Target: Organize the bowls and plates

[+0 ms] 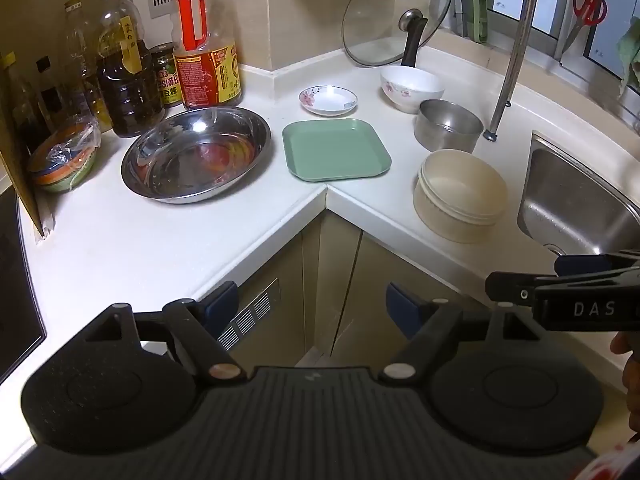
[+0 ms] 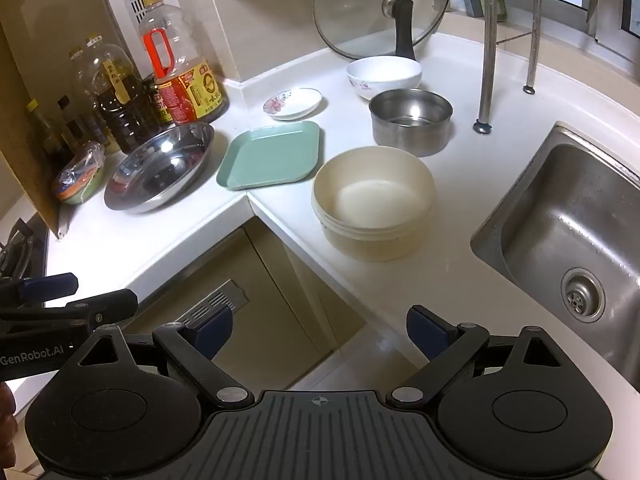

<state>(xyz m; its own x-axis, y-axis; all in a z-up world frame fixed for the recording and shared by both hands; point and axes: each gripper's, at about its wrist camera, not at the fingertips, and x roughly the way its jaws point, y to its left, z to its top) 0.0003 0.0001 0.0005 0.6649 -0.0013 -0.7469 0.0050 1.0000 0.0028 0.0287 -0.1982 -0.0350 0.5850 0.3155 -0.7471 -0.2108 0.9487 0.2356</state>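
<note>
A white L-shaped worktop (image 1: 120,240) runs round a kitchen corner, with a steel sink (image 2: 568,240) at the right and oil bottles (image 1: 128,80) by the wall. On it stand a steel basin (image 1: 196,154), a green square plate (image 1: 336,148), a flowered saucer (image 1: 328,100), a white bowl (image 1: 412,86), a steel pot (image 1: 448,124) and cream bowls (image 2: 372,204). Left tool (image 1: 312,304) and right tool (image 2: 320,328) are wide open, holding nothing. Their bodies read "GenRobot.AI" and "DAS".
</note>
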